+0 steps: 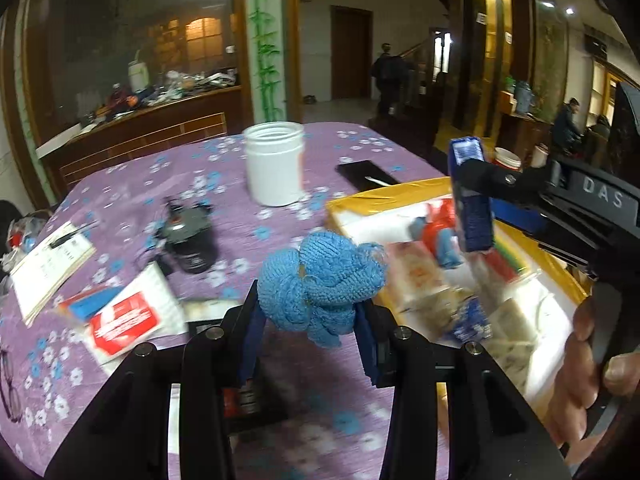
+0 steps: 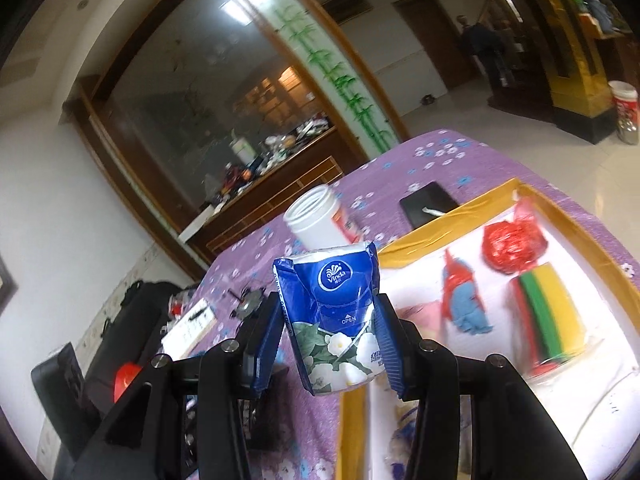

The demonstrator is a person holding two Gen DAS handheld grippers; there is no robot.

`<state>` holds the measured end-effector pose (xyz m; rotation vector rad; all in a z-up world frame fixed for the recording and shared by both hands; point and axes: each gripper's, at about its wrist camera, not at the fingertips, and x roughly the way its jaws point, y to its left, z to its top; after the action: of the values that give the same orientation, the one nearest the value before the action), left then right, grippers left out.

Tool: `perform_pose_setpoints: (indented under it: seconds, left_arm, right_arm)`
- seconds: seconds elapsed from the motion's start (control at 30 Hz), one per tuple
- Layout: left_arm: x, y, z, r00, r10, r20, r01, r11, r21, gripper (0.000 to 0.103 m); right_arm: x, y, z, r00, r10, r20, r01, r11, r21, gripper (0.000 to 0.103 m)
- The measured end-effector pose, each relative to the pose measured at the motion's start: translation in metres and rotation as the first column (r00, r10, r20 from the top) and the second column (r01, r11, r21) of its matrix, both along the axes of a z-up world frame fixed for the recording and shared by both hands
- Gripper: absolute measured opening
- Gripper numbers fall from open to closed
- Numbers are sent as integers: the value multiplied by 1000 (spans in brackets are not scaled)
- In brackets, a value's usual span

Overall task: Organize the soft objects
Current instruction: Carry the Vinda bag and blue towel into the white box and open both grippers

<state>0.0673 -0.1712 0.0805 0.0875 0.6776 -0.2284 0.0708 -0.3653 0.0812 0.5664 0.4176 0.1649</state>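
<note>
The left wrist view sits close above the desk, looking down across its purple cloth toward the far edge, with the yellow-rimmed box at its right. The right wrist view is rolled, tilting the room, and faces that far edge from over the box. Both share the white jar and box.
</note>
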Motion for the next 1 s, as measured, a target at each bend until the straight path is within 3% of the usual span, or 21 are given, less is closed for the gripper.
perform_pose_setpoints:
  seconds: [0.23,0.37,0.5,0.7,1.0]
  left_arm:
    - [12,-45,-1,997,-66,-36,64,997,-37,39]
    - [21,-73,-9,989,-114,-89,108,992,-69,39]
    - [21,-99,-22,976,-166,-139,157,985,-74,39]
    - [15,-113,-36,967,-201,-157,198,979,-37,39]
    - [10,-118,-40,968,-212,-133,214,977,5,39]
  right_arm:
    - [-7,-32,6,989,-148,1,148,989,16,46]
    - [-17,-47,11,943,-333,1,333,942,-48,46]
    - [-23,-67,10,900,-435,-27,433,900,-54,46]
    - [-16,-86,-2,871,-474,-129,469,881,-67,46]
    - [-1,-90,-22,855,-460,-240,451,887,-96,47]
